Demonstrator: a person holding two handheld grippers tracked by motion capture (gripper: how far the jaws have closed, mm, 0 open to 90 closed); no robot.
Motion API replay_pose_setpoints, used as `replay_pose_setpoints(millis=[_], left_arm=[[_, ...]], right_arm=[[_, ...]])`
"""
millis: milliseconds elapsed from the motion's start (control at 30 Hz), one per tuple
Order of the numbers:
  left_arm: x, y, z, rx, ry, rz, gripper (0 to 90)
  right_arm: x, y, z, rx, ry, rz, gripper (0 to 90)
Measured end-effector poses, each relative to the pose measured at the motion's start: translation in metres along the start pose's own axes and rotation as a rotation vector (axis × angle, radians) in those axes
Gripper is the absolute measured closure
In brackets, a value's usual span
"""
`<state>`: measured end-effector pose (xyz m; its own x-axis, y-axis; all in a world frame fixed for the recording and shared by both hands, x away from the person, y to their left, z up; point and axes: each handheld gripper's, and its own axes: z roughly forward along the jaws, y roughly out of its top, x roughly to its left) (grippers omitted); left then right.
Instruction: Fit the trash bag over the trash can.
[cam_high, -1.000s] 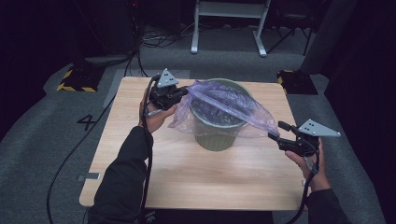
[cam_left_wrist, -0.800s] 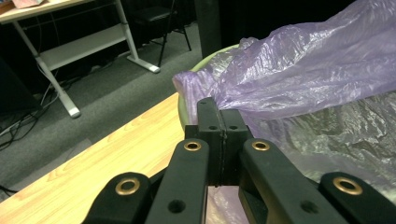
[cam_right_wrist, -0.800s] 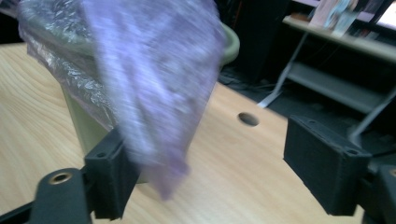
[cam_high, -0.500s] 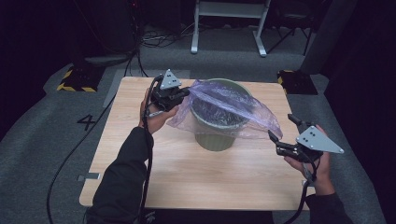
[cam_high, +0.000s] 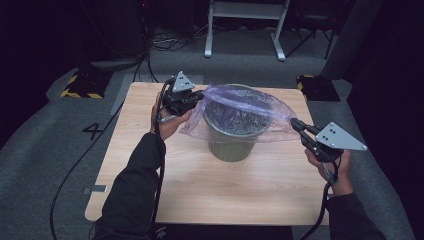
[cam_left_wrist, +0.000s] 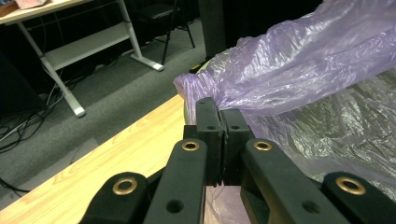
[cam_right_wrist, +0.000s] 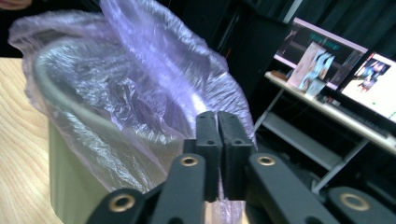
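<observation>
Purple film, thin and limp, drapes the green bin (cam_high: 231, 137) on the table (cam_high: 150, 165): this bag (cam_high: 245, 107) is light, slippery and tears easily. Your left hand-held gripper (cam_high: 196, 97) is clenched on its edge; your right hand-held gripper (cam_high: 296, 124) has just closed on the opposite edge. Pinch doubled film.

High view overhead facing forward-down, gripper views close along fingers – all share purple bag (cam_high: 250, 107)

Right gripper (cam_high: 295, 122) fingers just closed on purple bag (cam_high: 250, 102) edge, hand raised.
</observation>
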<state>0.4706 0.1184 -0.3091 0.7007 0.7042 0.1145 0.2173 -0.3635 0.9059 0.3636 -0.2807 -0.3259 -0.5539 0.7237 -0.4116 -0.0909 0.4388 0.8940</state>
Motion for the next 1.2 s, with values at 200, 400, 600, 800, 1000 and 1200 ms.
replay_pose_setpoints(millis=[200,400,600,800,1000,1200], left_arm=[[0.004,-0.001,0.009,0.014,0.004,0.008,84.9],[0.016,-0.008,0.018,0.006,0.026,-0.029,86.0],[0.025,-0.015,0.028,0.024,0.031,-0.057,86.7],[0.033,-0.023,0.034,0.053,0.016,-0.096,87.6],[0.032,-0.035,0.043,0.145,-0.011,-0.086,86.7],[0.029,-0.044,0.045,0.157,0.003,-0.090,79.8]], right_arm=[[-0.019,-0.004,0.031,0.061,0.006,0.081,90.0],[-0.035,-0.010,0.058,0.097,0.003,0.175,90.0],[-0.043,-0.015,0.078,0.119,0.010,0.224,90.0],[-0.044,-0.026,0.093,0.159,0.042,0.273,90.0],[-0.038,-0.032,0.098,0.208,0.109,0.272,90.0],[-0.032,-0.041,0.098,0.225,0.143,0.279,90.0]])
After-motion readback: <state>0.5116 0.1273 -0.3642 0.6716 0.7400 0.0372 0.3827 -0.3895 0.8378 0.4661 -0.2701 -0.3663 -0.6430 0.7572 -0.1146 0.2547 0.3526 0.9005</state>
